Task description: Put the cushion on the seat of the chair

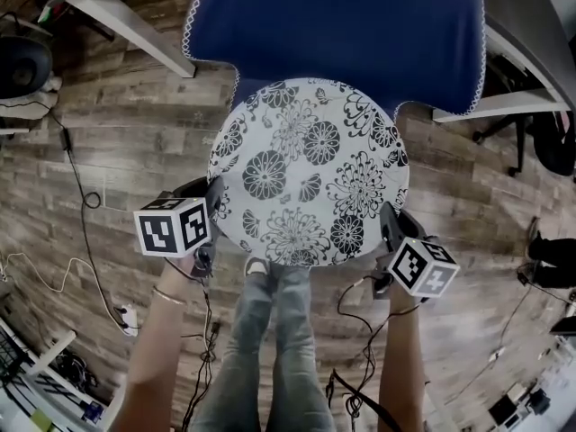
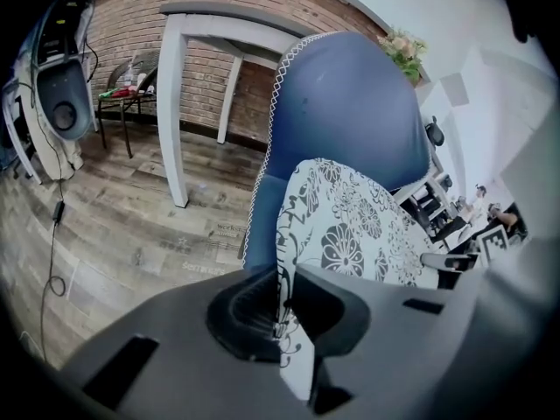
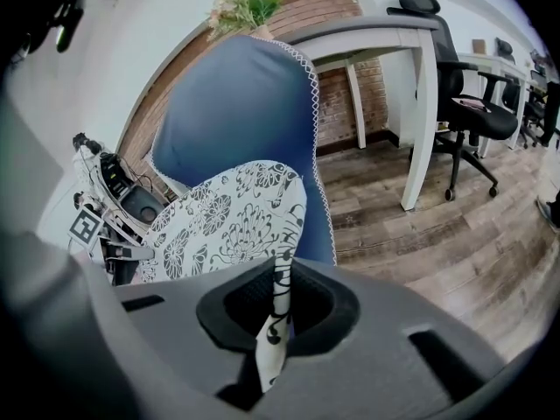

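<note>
Under the head camera: cushion (image 1: 306, 174), round, white with dark flower print, printed face up, gripped at two opposite sides. At its left rim, left gripper (image 1: 214, 207); at its right rim, right gripper (image 1: 389, 225); marker cubes of both turned upward. Far edge of cushion overlapping the near edge of the blue chair (image 1: 342, 25), cover trimmed in white scallop; contact with the seat not determinable. Below the near edge, legs in jeans (image 1: 270, 340). Underneath all, wood-plank floor (image 1: 117, 124), with dark cable (image 1: 74, 174) trailing at left and white table leg (image 1: 126, 21) at upper left.

Along the left gripper view: jaws closed on the cushion's thin rim, fabric pinched upright between the pads and hanging down past them. Rest of cushion spreading away to the right, in front of the blue chair back. Behind at left, white table (image 2: 175, 103) and brick wall (image 2: 122, 24); above the chair top, plant (image 2: 401, 46).

Along the right gripper view: jaws likewise clamped on the rim, a strip of printed fabric standing between them. Rest of cushion spreading to the left, before the chair back. At right, white desk (image 3: 418, 103) and black office chair (image 3: 464, 94) on the plank floor.
</note>
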### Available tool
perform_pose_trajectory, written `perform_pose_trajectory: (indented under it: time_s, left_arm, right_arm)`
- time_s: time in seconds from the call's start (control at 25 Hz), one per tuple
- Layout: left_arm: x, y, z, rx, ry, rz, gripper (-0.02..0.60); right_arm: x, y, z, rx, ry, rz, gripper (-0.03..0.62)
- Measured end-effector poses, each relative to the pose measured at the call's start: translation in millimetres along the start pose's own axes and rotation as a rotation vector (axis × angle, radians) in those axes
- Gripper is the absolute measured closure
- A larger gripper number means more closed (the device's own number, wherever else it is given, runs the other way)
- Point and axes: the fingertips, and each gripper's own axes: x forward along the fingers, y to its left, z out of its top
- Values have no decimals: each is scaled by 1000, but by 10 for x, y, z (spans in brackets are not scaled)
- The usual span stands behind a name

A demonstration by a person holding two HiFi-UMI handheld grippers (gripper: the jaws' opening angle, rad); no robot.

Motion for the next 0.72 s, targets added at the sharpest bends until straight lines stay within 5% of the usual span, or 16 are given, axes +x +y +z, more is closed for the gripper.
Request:
perform_pose_trajectory:
  time_s: [0.72]
  left_arm:
    - [186,43,-59,6,40,-21,566]
  right_arm:
    - [153,-73,-30,-33,66,-42,580]
